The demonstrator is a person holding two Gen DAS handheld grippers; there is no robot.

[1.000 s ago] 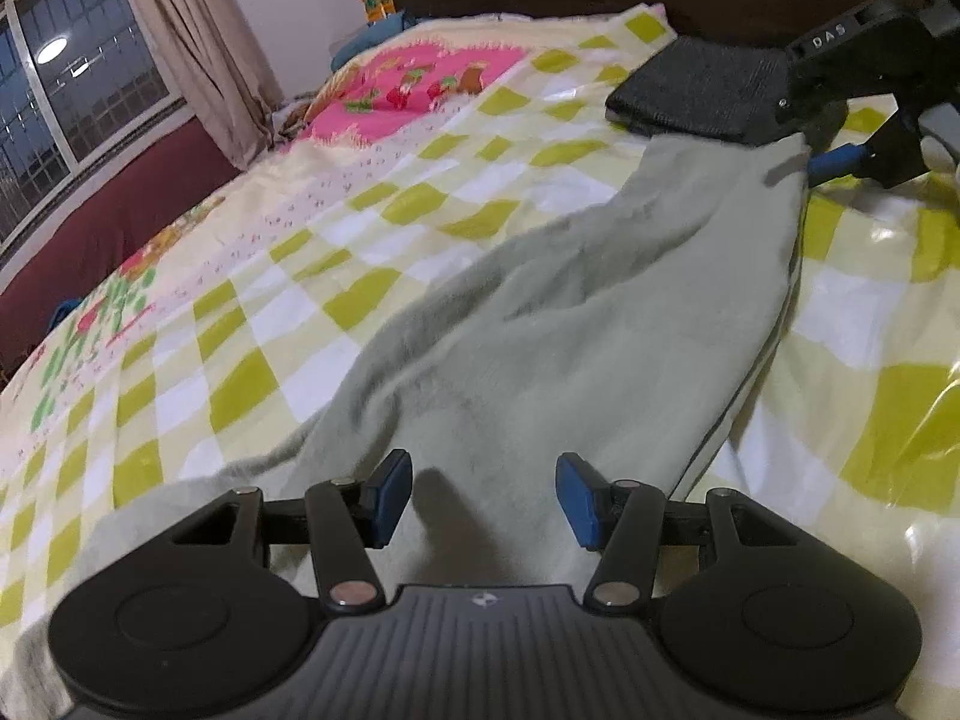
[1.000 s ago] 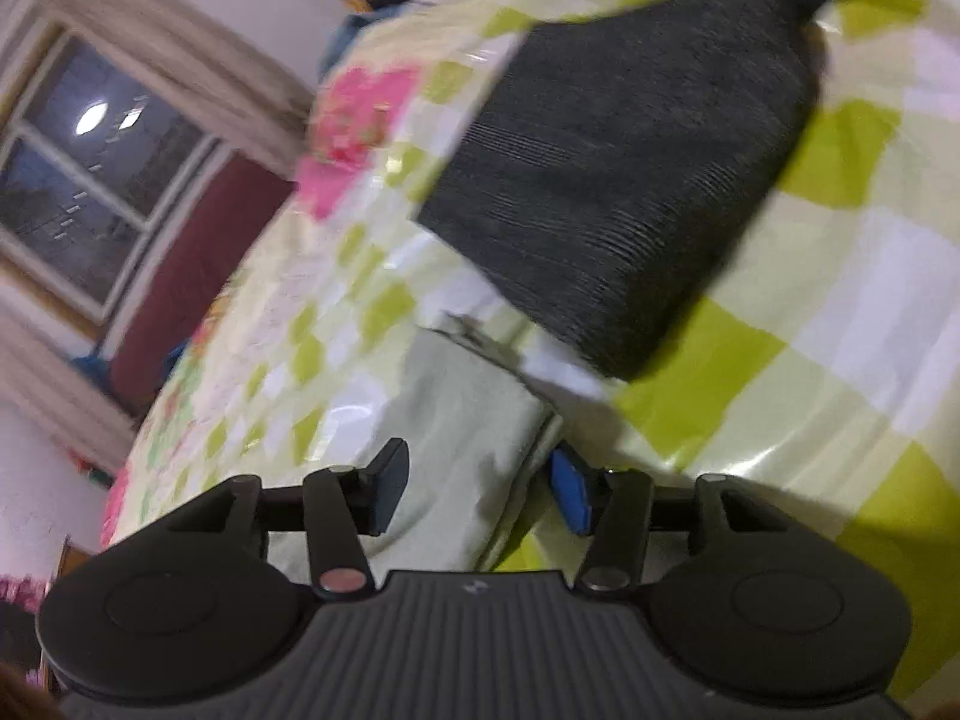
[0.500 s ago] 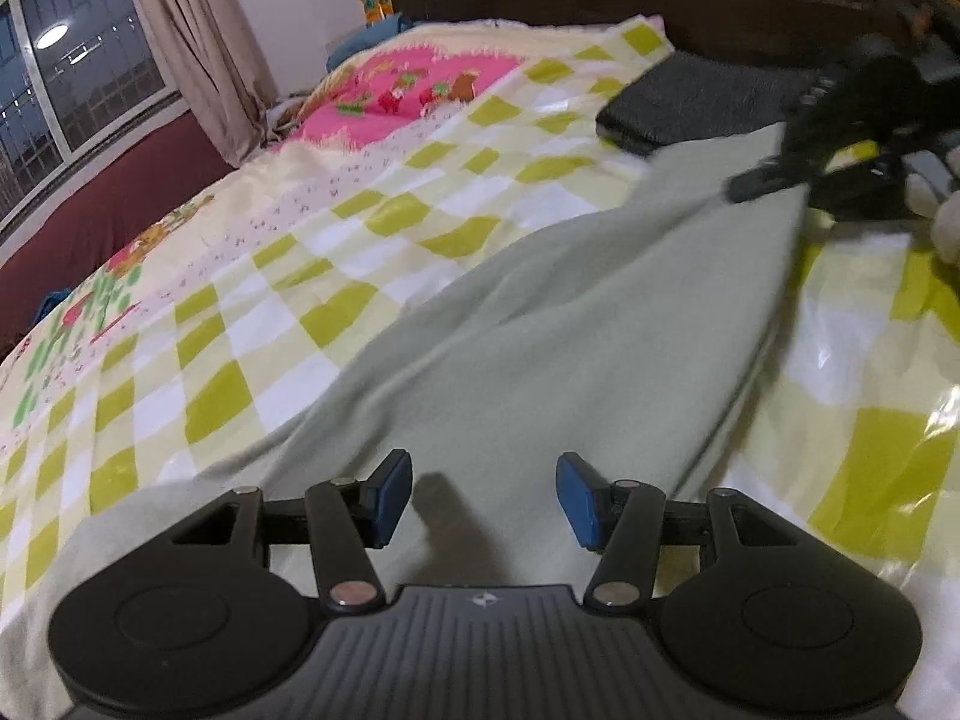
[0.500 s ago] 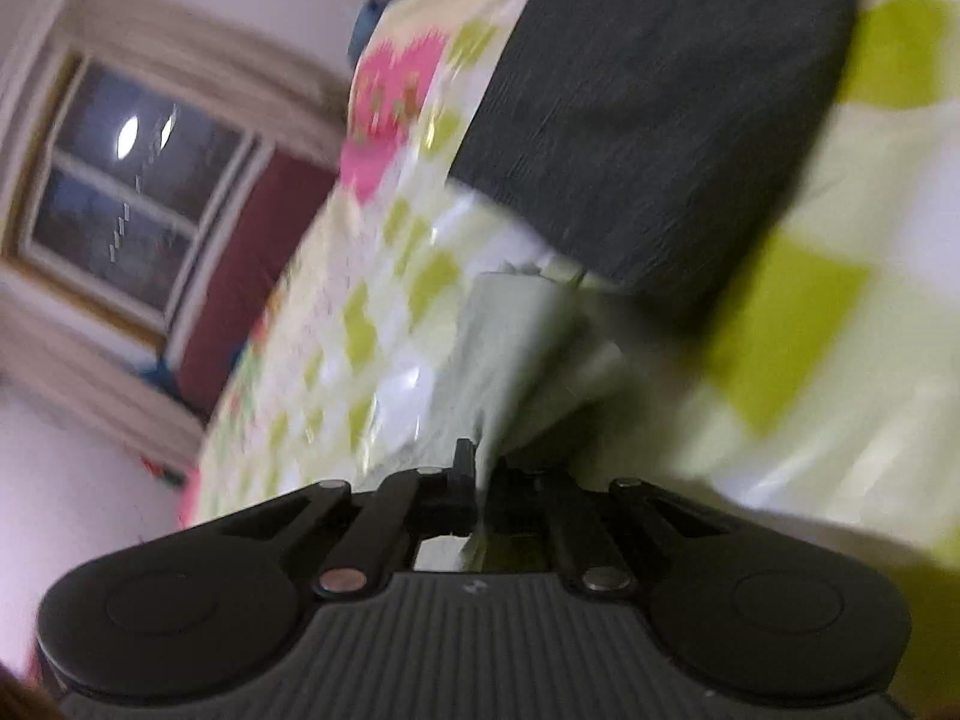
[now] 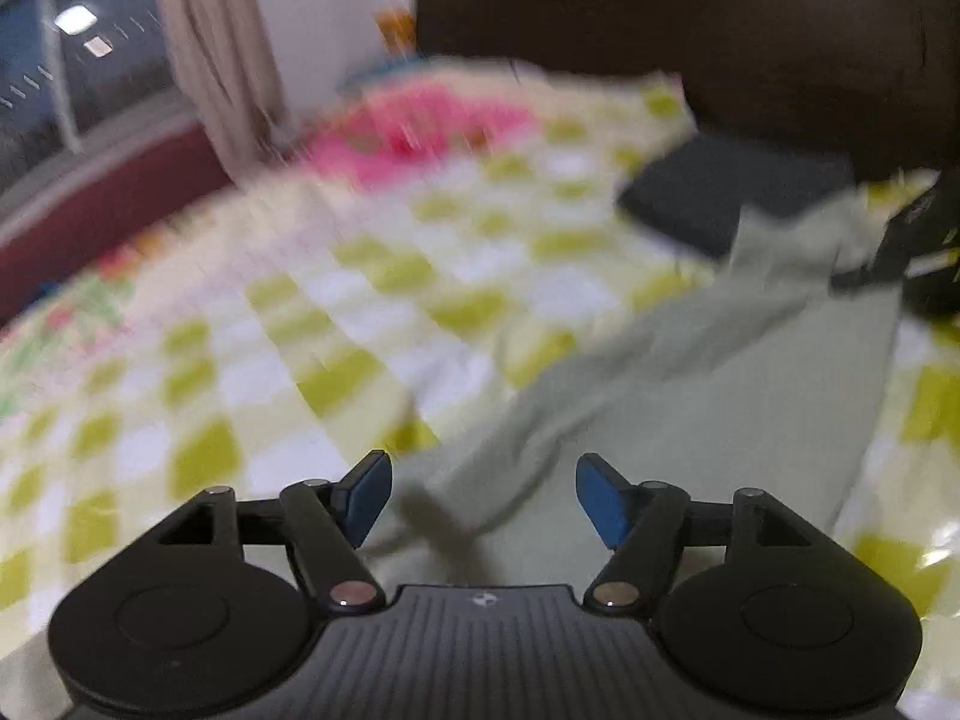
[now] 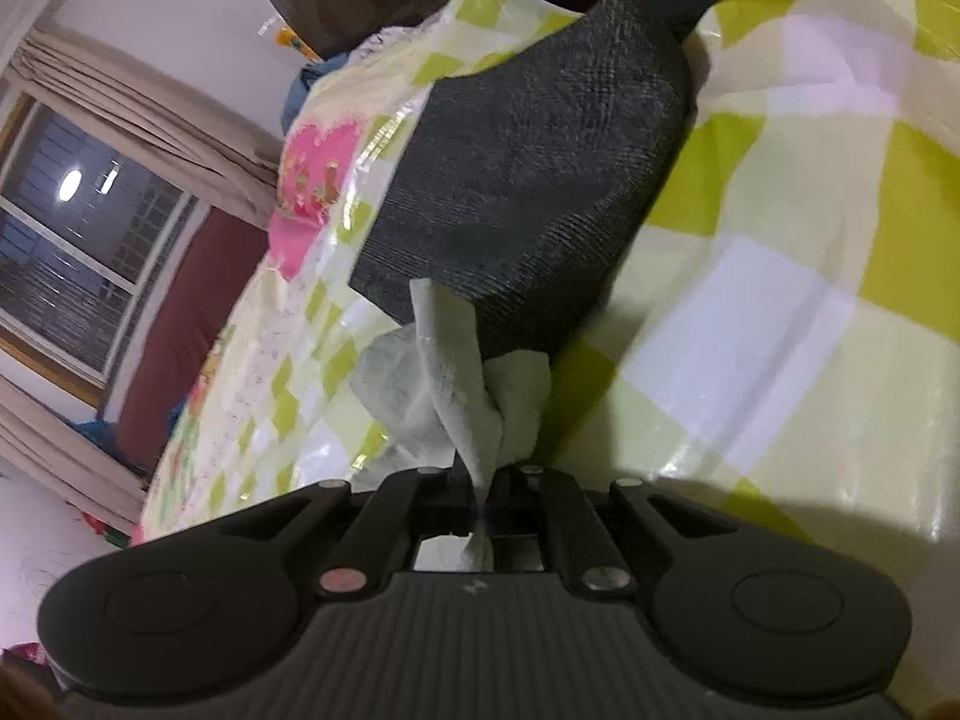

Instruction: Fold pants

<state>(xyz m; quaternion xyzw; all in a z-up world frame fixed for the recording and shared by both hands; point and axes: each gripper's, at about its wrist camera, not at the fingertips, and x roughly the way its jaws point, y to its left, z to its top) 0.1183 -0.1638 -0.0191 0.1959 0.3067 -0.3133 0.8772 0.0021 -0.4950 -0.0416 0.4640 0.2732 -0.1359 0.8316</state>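
Right claw (image 6: 480, 483) is clamped on a bunched corner of the pale green pants (image 5: 690, 396), which lie along the checked bed (image 5: 336, 324) beside a dark folded garment (image 6: 528, 180). Left claw (image 5: 483, 498) has just been opening, nothing gripped, pants edge under it. Close the left on that edge before lifting, then carry both corners level so the fold lands square.

pale green pants (image 5: 690, 396): 1
dark folded garment (image 6: 528, 180): 1
checked bedsheet (image 5: 288, 360): 1
grippers: 2, left gripper (image 5: 483, 498), right gripper (image 6: 480, 480)
window (image 6: 66, 252): 1
curtain (image 5: 210, 48): 1
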